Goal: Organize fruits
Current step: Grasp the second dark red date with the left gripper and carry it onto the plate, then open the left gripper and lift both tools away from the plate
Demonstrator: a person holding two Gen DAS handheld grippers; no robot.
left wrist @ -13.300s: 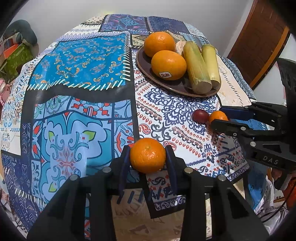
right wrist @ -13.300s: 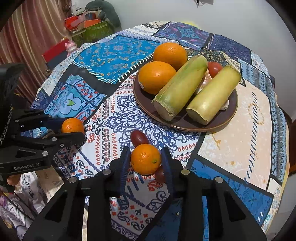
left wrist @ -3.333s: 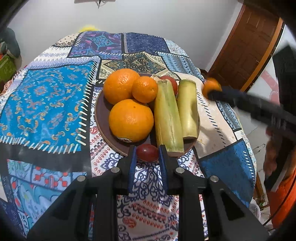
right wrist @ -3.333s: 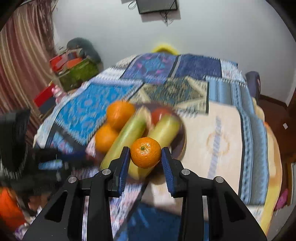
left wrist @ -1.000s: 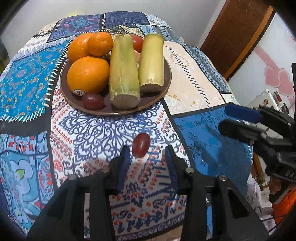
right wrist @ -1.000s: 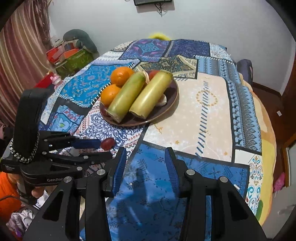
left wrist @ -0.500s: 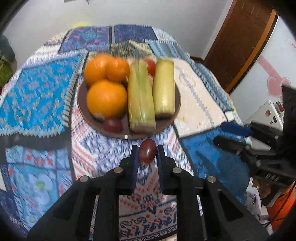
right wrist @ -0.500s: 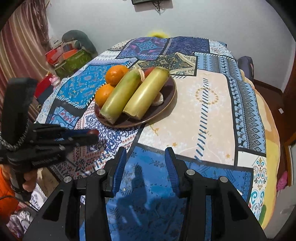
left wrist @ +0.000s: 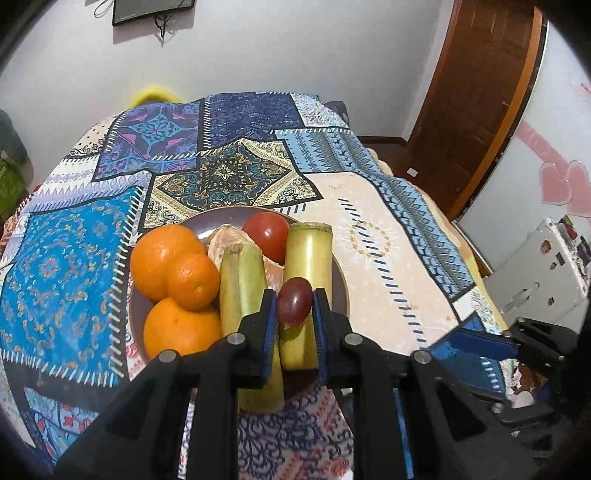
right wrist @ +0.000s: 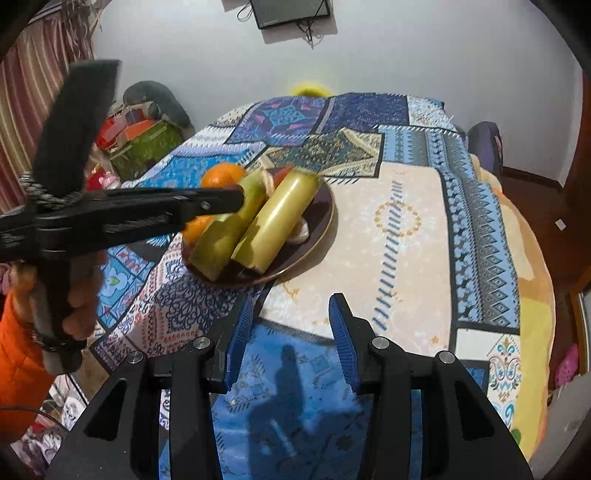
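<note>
My left gripper (left wrist: 294, 308) is shut on a small dark red fruit (left wrist: 294, 306) and holds it in the air above the near side of the brown plate (left wrist: 341, 280). The plate carries three oranges (left wrist: 166, 258), two green cane pieces (left wrist: 242, 284), a red fruit (left wrist: 267, 234) and a peeled piece. My right gripper (right wrist: 291, 345) is open and empty, low over the blue patch of the tablecloth, to the right of the plate (right wrist: 317, 236). In the right wrist view the left gripper (right wrist: 236, 197) reaches over the plate from the left.
A patchwork cloth (left wrist: 373, 229) covers the round table. A wooden door (left wrist: 476, 99) is at the right. Boxes and bags (right wrist: 144, 144) stand beyond the table's left side. A screen (right wrist: 291, 13) hangs on the back wall.
My left gripper picked the dark red fruit up off the cloth and carried it up and forward over the plate. The right gripper stayed open over the blue patch.
</note>
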